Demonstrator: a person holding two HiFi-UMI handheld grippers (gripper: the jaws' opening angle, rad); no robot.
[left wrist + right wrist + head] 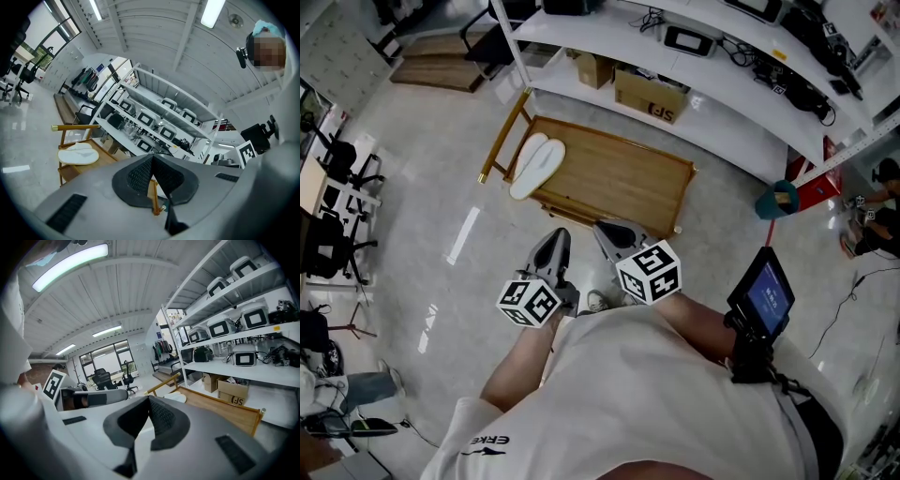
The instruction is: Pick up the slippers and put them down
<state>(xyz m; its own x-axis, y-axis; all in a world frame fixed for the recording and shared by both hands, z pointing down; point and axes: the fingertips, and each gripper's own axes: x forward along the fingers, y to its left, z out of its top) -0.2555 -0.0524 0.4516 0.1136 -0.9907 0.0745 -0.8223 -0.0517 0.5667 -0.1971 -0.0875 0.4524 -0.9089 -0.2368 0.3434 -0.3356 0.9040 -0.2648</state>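
Standing on a pale, shiny floor (441,234), a person in a white shirt (656,394) holds one tool in each hand, out in front of the body. The left tool (152,158) has its two jaws pressed together at the tips, and nothing is between them. The right tool (149,399) is also pressed together and holds nothing. Each tool has a cube with black and white squares on it. In the head view the two cubes sit close side by side, the left cube (530,302) a bit lower in the picture than the right cube (649,272).

The two white slippers (536,164) lie flat on a low wooden tabletop (619,178). They are side by side and touching, at the left end of the tabletop, just beside its wooden rail (502,141). The rest of the wood is bare. Both tools point toward the tabletop but are well apart from the slippers. In the head view the tool tips reach about as far as the tabletop's near edge.

Behind the tabletop stand long white shelves (694,103). Two brown cardboard boxes (649,96) sit on the lowest shelf. A small lit screen (766,292) is by the person's right side. Black office chairs (337,159) stand far off to the left.
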